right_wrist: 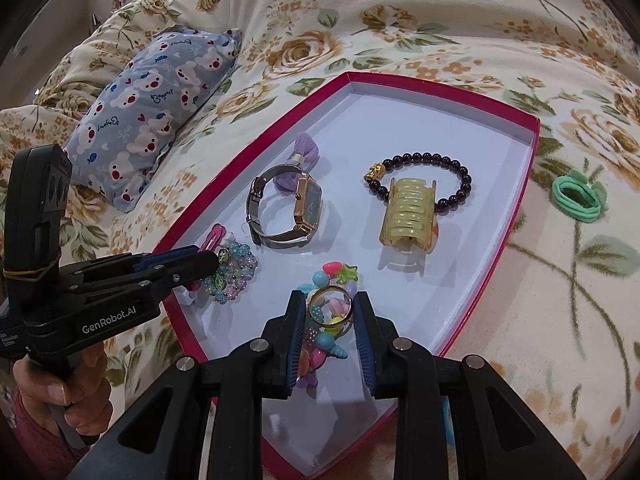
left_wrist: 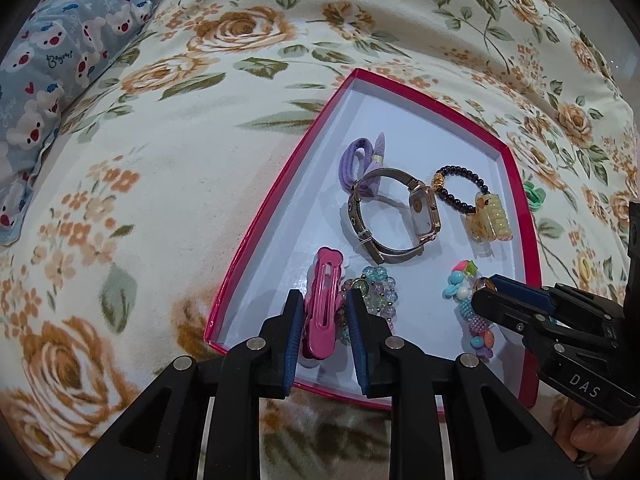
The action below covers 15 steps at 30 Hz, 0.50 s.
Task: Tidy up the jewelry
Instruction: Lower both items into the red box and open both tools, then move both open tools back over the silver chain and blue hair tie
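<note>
Floral bedspread [left_wrist: 192, 168]; red-rimmed tray [left_wrist: 280, 184]. Left claw [left_wrist: 325, 312] narrow, pink hair clip [left_wrist: 322, 304] between pads; right claw [right_wrist: 330, 312] narrow around gold ring [right_wrist: 331, 305].

A bed covered by a cream blanket [right_wrist: 460, 12] printed with tan roses and green leaves carries everything here. A shallow red-rimmed box [right_wrist: 534, 136] with a pale, white-lined floor sits flat on the blanket near the middle. A small blue-grey pillow [right_wrist: 156, 108] patterned with white bears and red hearts lies on the blanket beyond the box's left side, well apart from it. A green hair tie [right_wrist: 578, 196] lies on the blanket just outside the box's right rim. More of the same floral fabric is bunched behind the pillow.
</note>
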Each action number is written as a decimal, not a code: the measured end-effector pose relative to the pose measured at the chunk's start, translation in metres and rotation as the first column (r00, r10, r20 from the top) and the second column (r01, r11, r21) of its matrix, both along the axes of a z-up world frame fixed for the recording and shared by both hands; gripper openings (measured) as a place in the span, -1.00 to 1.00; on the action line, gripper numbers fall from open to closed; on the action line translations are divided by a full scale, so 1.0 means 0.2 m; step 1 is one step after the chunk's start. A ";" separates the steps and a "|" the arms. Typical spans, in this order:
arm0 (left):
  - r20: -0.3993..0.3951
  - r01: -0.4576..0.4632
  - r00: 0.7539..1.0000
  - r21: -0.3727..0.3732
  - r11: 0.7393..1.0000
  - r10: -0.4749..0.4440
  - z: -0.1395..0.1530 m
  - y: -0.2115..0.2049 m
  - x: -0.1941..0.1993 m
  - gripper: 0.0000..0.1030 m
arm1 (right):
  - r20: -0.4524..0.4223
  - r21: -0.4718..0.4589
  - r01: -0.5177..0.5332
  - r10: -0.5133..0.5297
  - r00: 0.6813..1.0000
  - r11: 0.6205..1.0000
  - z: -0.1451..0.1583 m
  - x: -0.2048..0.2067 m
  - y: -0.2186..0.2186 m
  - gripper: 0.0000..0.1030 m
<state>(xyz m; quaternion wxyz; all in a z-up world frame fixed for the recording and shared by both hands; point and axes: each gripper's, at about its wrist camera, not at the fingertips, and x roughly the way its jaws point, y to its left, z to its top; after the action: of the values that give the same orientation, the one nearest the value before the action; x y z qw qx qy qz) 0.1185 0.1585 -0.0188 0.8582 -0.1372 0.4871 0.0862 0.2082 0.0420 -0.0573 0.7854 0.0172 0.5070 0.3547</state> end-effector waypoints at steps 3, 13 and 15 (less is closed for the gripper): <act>0.000 0.000 1.000 0.000 1.000 0.000 0.00 0.00 0.00 -0.54 | 0.000 0.000 0.001 -0.001 1.000 1.000 0.00 0.00 0.00 -0.48; 0.016 -0.009 1.000 0.006 1.000 0.009 0.04 0.00 -0.05 -0.35 | 0.008 0.014 0.018 -0.018 1.000 1.000 0.03 0.00 -0.03 -0.32; 0.023 -0.011 1.000 0.006 1.000 0.011 0.06 0.00 -0.06 -0.34 | 0.012 0.020 0.020 -0.020 1.000 1.000 0.04 -0.01 -0.04 -0.32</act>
<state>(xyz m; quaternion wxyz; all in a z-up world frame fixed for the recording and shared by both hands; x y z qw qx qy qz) 0.1066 0.1590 -0.0075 0.8635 -0.1384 0.4764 0.0909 0.2063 0.0344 -0.0485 0.7919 0.0280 0.4984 0.3518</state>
